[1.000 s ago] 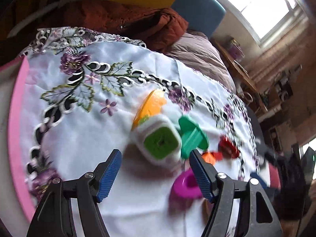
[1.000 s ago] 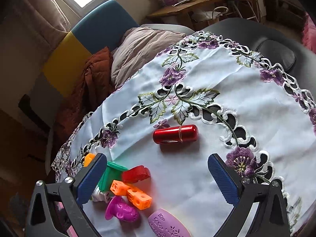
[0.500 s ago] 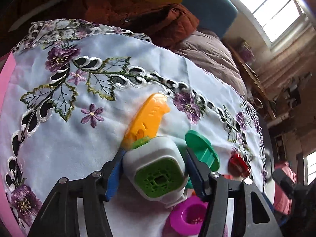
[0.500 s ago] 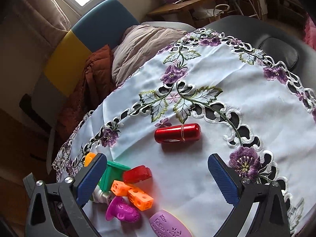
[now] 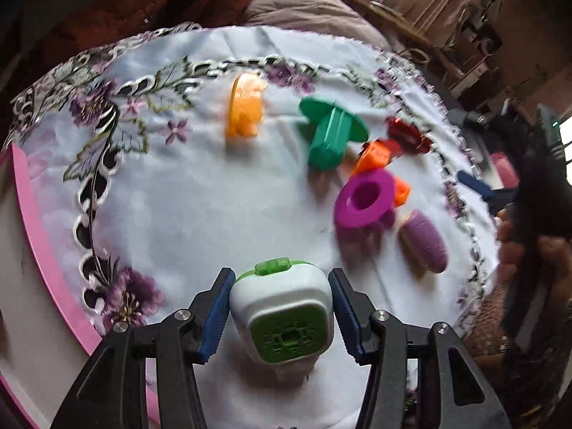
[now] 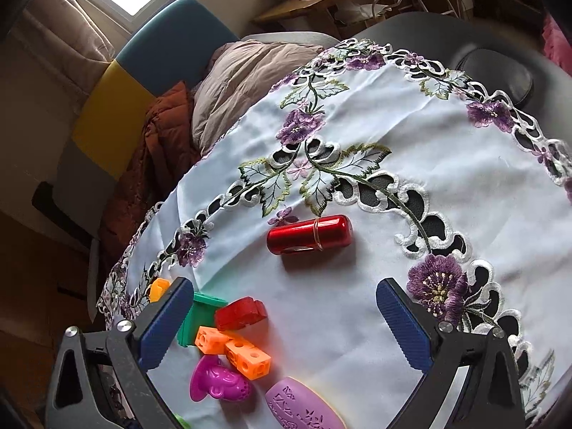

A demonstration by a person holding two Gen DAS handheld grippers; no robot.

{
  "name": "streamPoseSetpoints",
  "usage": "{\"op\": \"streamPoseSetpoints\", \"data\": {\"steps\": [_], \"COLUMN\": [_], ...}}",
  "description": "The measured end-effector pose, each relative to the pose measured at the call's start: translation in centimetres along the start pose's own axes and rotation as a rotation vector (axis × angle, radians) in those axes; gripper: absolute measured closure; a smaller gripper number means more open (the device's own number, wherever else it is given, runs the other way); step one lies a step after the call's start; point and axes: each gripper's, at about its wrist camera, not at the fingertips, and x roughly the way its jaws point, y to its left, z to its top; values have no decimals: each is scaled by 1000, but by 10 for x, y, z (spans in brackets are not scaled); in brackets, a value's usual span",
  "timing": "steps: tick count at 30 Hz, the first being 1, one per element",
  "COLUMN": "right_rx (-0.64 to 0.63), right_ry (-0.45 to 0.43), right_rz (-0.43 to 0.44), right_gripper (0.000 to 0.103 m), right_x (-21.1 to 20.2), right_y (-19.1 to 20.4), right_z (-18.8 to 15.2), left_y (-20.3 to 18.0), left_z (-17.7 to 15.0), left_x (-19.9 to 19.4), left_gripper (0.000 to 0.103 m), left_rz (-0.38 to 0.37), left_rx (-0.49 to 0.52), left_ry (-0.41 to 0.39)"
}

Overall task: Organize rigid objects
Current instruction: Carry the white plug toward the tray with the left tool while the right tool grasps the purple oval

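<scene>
My left gripper is shut on a white and green cube-shaped toy and holds it above the near part of the cloth. On the cloth beyond lie an orange piece, a green spool, a magenta ring piece, orange linked cubes, a red piece and a purple oval. My right gripper is open and empty above the cloth. A red cylinder lies ahead of it. The orange cubes and magenta piece lie near its left finger.
The round table carries a white embroidered cloth with a pink rim at its left. A chair with draped brown jackets stands behind the table. The person's other hand shows at the right in the left wrist view.
My left gripper closed on the white and green toy, lifted it and drew it back from the other pieces. My right gripper has barely moved and stays open.
</scene>
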Motion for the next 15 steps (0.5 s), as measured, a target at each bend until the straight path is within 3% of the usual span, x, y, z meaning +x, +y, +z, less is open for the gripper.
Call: {"op": "streamPoseSetpoints", "data": {"steps": [2, 4, 15], "right_rx": [-4, -5, -11], "right_ry": [0, 3, 19], "right_rz": [-10, -20, -23], "right_gripper": [0, 0, 0], "right_x": [1, 1, 6], "right_y": [0, -1, 0], "right_z": [0, -1, 0], "left_y": [-8, -17, -25], "left_z": [-5, -8, -22], "left_x": [13, 14, 7], "left_gripper": [49, 49, 45], "left_rz": [30, 79, 121], "left_rx": [19, 26, 67], "left_ry": [-6, -76, -139]}}
